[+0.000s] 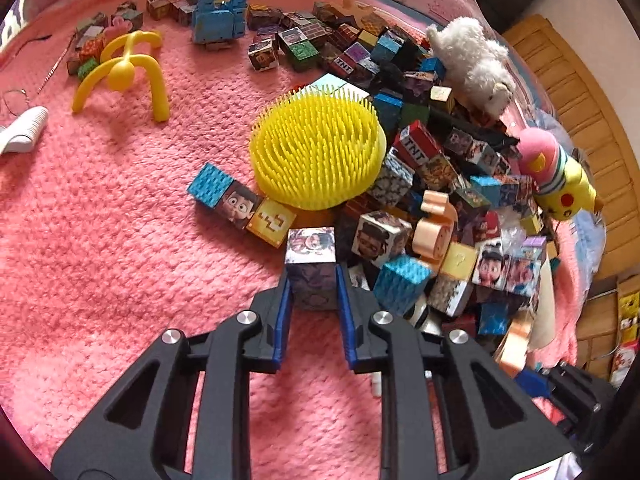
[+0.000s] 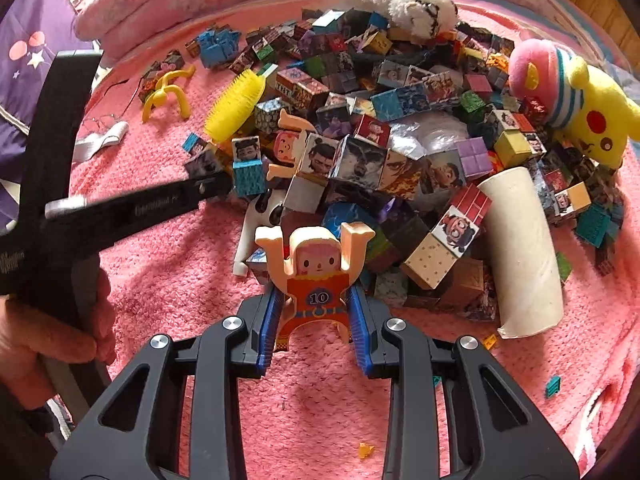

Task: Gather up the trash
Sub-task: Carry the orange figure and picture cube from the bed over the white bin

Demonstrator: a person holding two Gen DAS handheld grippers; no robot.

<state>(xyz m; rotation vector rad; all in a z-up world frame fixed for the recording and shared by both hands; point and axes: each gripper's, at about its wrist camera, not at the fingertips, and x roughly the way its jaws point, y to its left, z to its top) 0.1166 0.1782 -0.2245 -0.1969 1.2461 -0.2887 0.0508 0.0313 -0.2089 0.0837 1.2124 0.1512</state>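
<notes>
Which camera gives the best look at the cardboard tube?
The right wrist view: the cardboard tube lies fully visible on the pink blanket, leaning against the cube pile. The left wrist view does not clearly show it; the cube pile fills that side.

Both views are bright with soft, even daylight; shadows under the yellow bristly round brush (image 1: 316,148) fall short and faint. Fisheye bending curves the edges into dark corners. The white cardboard tube (image 2: 520,256) looks slightly washed out.

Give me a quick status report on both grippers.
Left gripper shut on printed cube. Right gripper shut on wooden figure. Cube pile dense ahead; cardboard tube lies at its right edge.
</notes>
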